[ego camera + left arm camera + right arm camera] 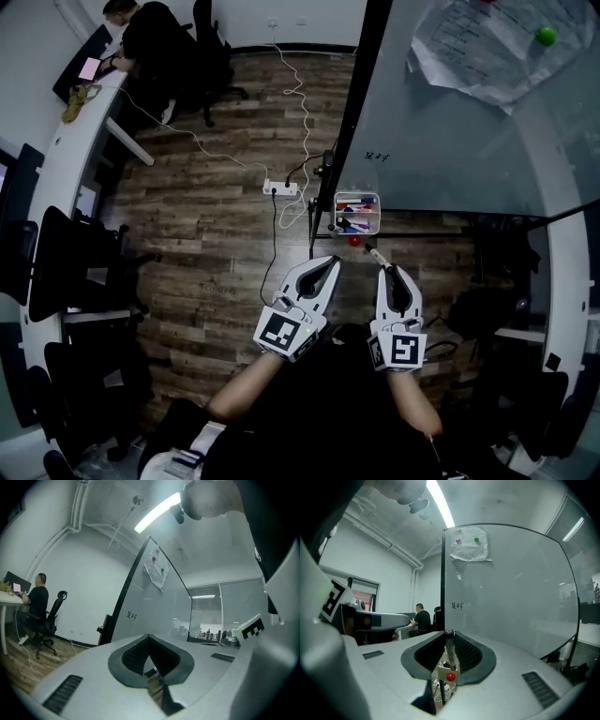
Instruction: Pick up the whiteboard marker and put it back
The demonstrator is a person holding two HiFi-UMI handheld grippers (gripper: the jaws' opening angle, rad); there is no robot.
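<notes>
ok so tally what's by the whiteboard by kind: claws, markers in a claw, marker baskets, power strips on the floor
claws: 2 (left claw, right claw)
marker gripped in the right claw: 1
marker basket: 1
power strip: 1
total: 5

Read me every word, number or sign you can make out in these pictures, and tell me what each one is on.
Nothing reads clearly.
Whiteboard: short dark handwriting, too small to read.
Paper sheet stuck on the whiteboard: faint printed lines, too blurred to read.
Square-marker cubes: black-and-white patterns only, no letters.
</notes>
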